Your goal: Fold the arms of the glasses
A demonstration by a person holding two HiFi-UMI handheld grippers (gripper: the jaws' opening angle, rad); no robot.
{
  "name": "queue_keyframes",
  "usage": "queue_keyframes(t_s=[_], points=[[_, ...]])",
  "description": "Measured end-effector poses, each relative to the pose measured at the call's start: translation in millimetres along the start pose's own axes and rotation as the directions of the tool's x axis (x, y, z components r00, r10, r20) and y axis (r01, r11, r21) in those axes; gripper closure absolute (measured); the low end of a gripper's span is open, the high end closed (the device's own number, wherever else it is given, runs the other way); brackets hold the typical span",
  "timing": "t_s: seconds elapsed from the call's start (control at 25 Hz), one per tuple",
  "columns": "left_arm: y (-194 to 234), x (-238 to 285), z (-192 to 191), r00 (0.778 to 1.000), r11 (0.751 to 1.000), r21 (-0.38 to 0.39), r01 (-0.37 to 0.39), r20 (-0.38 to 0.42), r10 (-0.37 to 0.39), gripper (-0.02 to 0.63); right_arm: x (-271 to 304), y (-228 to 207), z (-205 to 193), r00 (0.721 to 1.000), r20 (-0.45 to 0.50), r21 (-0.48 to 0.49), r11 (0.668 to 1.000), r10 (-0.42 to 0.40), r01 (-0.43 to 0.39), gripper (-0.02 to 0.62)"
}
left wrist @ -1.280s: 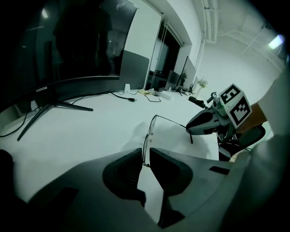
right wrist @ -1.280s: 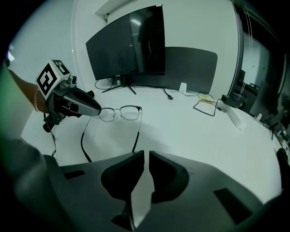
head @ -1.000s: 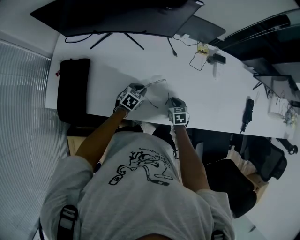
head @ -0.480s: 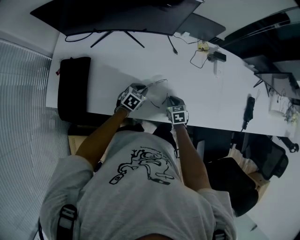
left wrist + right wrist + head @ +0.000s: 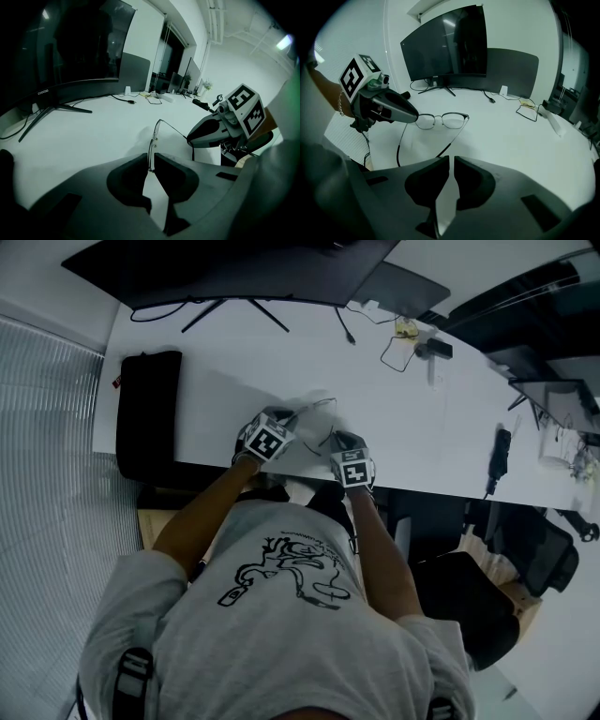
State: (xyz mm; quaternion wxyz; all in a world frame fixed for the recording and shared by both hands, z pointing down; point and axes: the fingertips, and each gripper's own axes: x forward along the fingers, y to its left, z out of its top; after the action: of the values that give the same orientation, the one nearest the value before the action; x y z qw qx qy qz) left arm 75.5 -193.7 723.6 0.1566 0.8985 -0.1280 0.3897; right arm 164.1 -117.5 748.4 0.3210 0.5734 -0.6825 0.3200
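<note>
Head view: the glasses [image 5: 316, 416] are small and faint against the white desk [image 5: 441, 437], so their shape is hard to make out. They are in front of the monitor [image 5: 234, 273], on the person's side. The left gripper [image 5: 288, 421] and the right gripper [image 5: 342, 440] meet them from two sides. The jaws are covered by the marker cubes.

Left gripper view: the jaws are pressed together on the front frame, and its lower edge disappears between them. The frame is thin metal, seen edge-on and upright, between the jaws and the monitor. One arm [image 5: 174, 129] runs to the right gripper's tip.

Right gripper view: the jaws are almost together on the end of this arm, but a jaw tip hides the contact itself. The clear lenses in wire rims are in front of the monitor. The other arm [image 5: 400, 140] hangs curved under the left gripper.
</note>
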Motion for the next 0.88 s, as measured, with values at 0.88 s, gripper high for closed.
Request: queue_keyframes(t_s=[0.88], points=[[-14,-1,-5,1.0,1.0,0.001,0.021,-0.007,-0.021,0.543,2,15,1,0.999,-0.011,-0.014,0.999,0.043,-0.043,0.552]])
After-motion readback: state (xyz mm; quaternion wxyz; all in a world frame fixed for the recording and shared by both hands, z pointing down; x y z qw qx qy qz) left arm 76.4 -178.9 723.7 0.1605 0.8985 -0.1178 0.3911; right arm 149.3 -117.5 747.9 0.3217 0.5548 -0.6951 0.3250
